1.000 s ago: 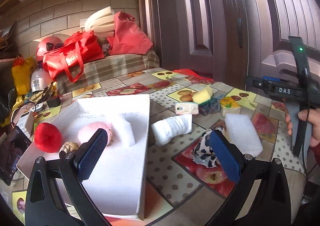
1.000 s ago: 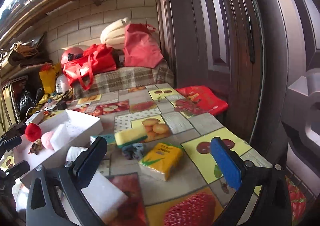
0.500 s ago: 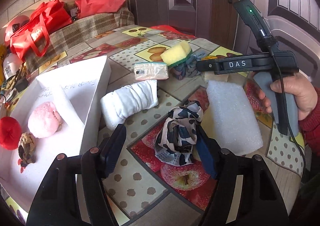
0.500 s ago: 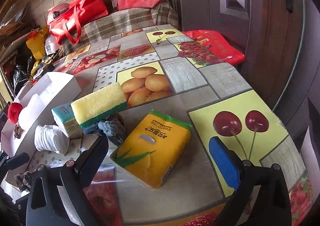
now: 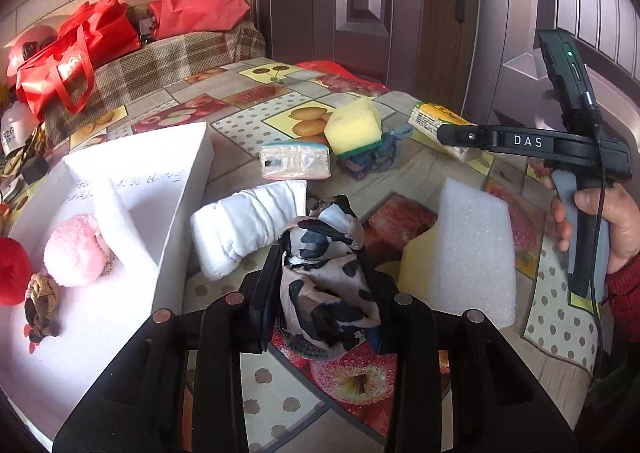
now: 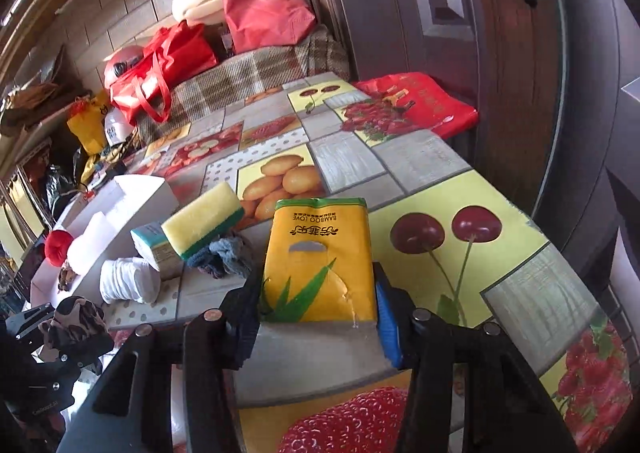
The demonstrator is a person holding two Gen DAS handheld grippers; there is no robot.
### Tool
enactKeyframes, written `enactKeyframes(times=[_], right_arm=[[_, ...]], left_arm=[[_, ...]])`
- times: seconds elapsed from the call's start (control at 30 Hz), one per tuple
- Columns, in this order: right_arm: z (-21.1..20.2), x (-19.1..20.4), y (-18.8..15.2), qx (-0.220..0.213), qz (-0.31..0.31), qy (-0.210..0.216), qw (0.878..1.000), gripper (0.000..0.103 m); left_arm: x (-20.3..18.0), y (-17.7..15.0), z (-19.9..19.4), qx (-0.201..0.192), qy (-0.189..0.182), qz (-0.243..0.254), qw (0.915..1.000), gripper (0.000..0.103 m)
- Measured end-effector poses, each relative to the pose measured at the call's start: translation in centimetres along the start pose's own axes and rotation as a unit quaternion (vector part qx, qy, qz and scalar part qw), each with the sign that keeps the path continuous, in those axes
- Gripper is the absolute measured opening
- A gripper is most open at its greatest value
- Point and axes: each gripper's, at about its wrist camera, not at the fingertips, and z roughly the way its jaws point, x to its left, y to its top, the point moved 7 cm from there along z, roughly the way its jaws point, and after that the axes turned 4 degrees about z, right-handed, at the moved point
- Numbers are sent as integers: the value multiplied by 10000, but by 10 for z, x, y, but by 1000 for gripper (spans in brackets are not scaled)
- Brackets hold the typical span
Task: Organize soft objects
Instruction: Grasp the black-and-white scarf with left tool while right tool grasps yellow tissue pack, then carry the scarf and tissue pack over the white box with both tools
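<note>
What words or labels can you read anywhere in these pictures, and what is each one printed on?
"DAS": white letters on the black body of the right gripper.
"BAMBOO LOVE": upside down on the yellow tissue pack; the larger characters under it are not legible to me.
Handwriting on the white box inner wall: too faint to read.
Print on the small tissue packet and the white helmet: too small or blurred.

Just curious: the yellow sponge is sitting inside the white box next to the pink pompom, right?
Not quite. The yellow sponge lies out on the table, resting on a bluish cloth, outside the white box. The pink pompom is in the box, as the left wrist view shows.
</note>
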Motion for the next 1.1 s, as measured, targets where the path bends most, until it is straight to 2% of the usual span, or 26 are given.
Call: enactKeyframes(times=[0.1,0.2,0.3,0.37,0.67,1.1], right_arm=[[-31,14,7,-761,-165,27,9970,49],[-60,31,5,-1390,-216,248,9897,49],[-81,50,1,-1870,-326,422,9809,49],[-89,63,-3,-2033,-388,531,9769,49],[-90,107,-17,-2013,-684,941,9726,50],[-87,137,-29,-1922,-998,1221,9686,50]], left_arm=[[3,6,-19,-472,116,-42,9988,33],[6,9,-38,-919,222,-61,9955,33],[8,10,-51,-1214,351,-65,9920,33],[11,11,-56,-1346,406,-80,9900,33],[21,9,-66,-1562,480,-284,9862,33],[33,3,-78,-1689,731,-318,9824,34]])
